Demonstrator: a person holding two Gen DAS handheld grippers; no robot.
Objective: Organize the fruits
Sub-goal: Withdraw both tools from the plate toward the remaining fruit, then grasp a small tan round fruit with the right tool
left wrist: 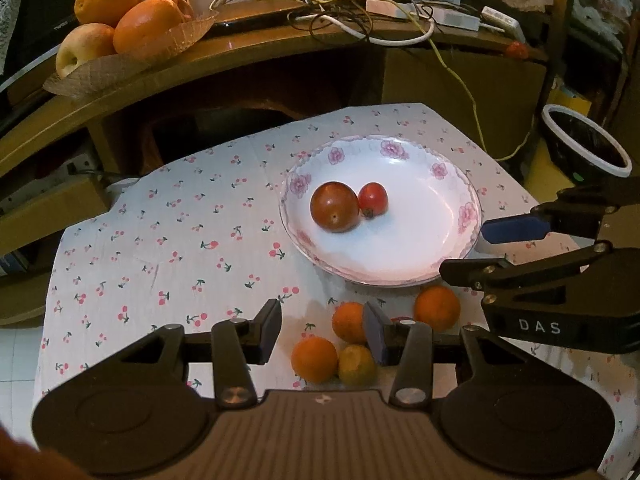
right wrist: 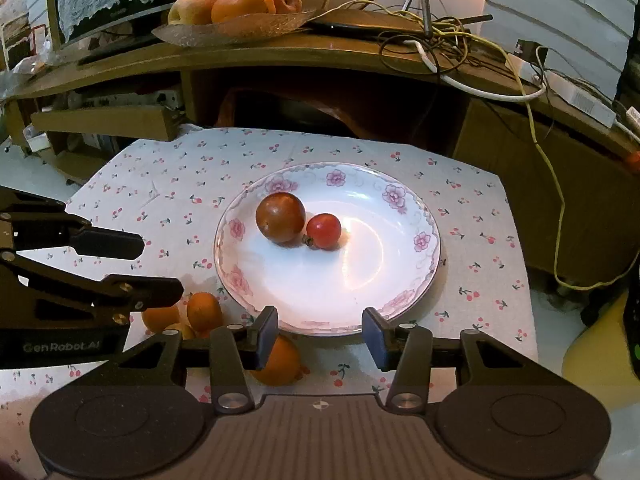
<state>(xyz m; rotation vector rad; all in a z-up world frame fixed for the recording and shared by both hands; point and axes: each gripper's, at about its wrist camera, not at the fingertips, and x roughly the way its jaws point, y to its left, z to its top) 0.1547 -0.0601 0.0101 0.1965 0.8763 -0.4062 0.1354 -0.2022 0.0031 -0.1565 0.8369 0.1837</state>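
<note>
Both tongs stand with their jaws apart and nothing between the pads. Left tongs (left wrist: 322, 330) hover low over the surface, their blue-padded fingers (left wrist: 376, 334) straddling bare cloth beside a cluster of small round oranges: one orange (left wrist: 348, 322) sits partly behind the right-side pad, another orange (left wrist: 314, 359) lies nearer the camera, touching a duller yellow-green citrus fruit (left wrist: 356, 364), and a fourth orange (left wrist: 437, 307) rests just below the plate's rim. Right tongs (right wrist: 320, 338) hang over the near edge of the plate, their left-side finger (right wrist: 266, 334) in front of that same fourth orange (right wrist: 280, 364), which it partly hides; no contact can be made out.

Just beyond both tongs lies a shallow white porcelain plate with pink flower print (right wrist: 416, 272). In it a large round brownish-red tomato (right wrist: 280, 218) touches a smaller red tomato (right wrist: 324, 231).

Everything rests on a white cloth with a small cherry pattern (left wrist: 180, 240) covering the surface. Behind it runs a curved wooden shelf (right wrist: 280, 54) carrying a clear leaf-shaped glass dish (right wrist: 240, 28) piled with large oranges and pale apples, and a tangle of yellow and white cables (right wrist: 460, 40).
</note>
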